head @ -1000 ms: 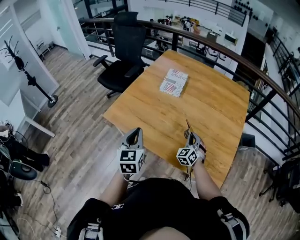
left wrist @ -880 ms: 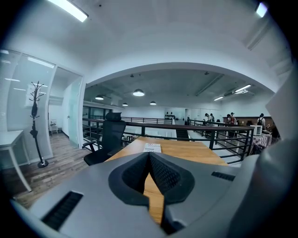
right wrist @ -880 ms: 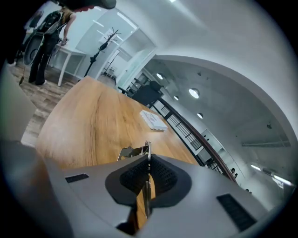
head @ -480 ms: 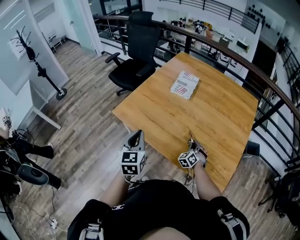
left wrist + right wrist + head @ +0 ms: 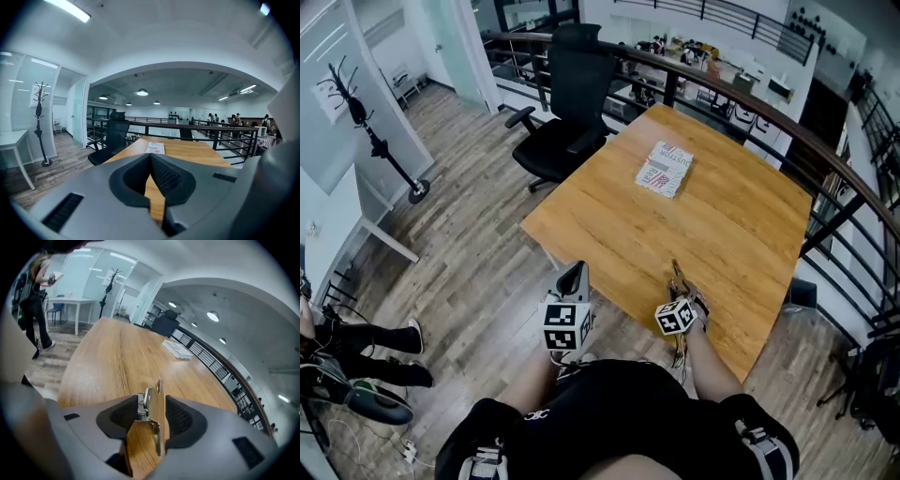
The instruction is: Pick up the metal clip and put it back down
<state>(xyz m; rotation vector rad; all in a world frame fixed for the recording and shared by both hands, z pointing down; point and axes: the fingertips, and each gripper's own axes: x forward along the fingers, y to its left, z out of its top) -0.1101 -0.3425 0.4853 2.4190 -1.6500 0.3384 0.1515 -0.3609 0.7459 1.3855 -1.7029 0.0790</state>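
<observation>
Right gripper (image 5: 678, 283) at the table's (image 5: 722, 216) near edge, jaws opening, metal clip (image 5: 154, 413) upright between them. Left gripper (image 5: 573, 272) just off the table, pressed together, empty.

Head camera: mounted on my head, high above the table (image 5: 722, 216), facing forward and steeply down.

Left gripper camera: rides on my left claw (image 5: 150, 156), beside the table's near edge, and looks roughly level along the jaws.

Right gripper camera: rides on my right claw (image 5: 154, 404), low over the tabletop. Its opening jaws, with the metal clip (image 5: 159, 416) between them, fill the foreground.

All three views share the table, the booklet (image 5: 665, 169) and the black chair (image 5: 567, 103).
</observation>
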